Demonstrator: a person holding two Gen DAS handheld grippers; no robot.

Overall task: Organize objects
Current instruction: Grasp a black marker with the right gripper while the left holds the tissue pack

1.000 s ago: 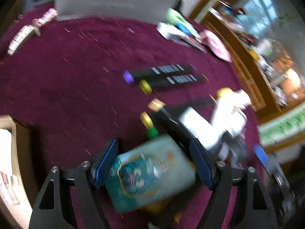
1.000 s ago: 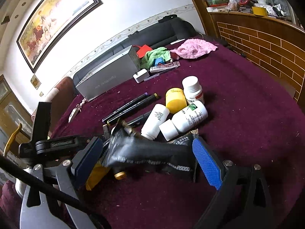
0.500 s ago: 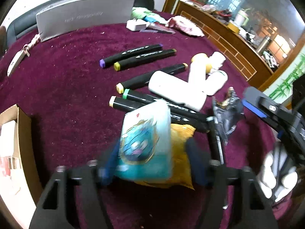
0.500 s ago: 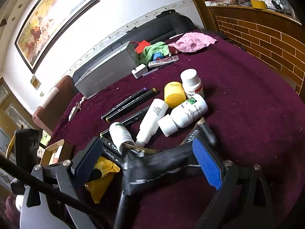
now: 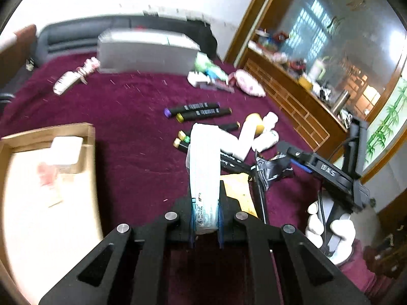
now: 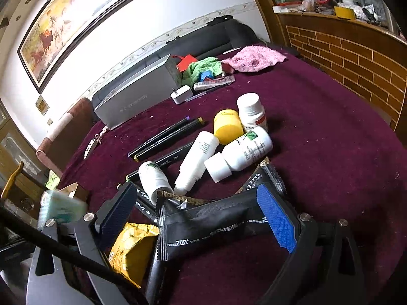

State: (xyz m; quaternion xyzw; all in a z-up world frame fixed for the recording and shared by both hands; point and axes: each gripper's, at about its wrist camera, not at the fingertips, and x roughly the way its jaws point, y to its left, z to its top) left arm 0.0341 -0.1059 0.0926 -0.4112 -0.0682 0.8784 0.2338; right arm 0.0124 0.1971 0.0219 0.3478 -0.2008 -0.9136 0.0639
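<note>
Currently, the left tool point(image 5: 205, 225) is clamped on a soft white-and-teal tissue packet point(image 5: 204, 162). The right tool point(image 6: 201, 218) is held wide, straddling a black foil sachet point(image 6: 216, 221) ungripped. Slippage may be caused by the packet yielding.

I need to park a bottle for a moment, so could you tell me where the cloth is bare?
Bare cloth lies right of the bottles, toward the brick wall. Another free patch sits between the cardboard box and the markers. The cluster of bottles, markers and packets is crowded.

bottles point(image 6: 248, 146): 5 | markers point(image 6: 165, 137): 5 | packets point(image 6: 211, 225): 3
</note>
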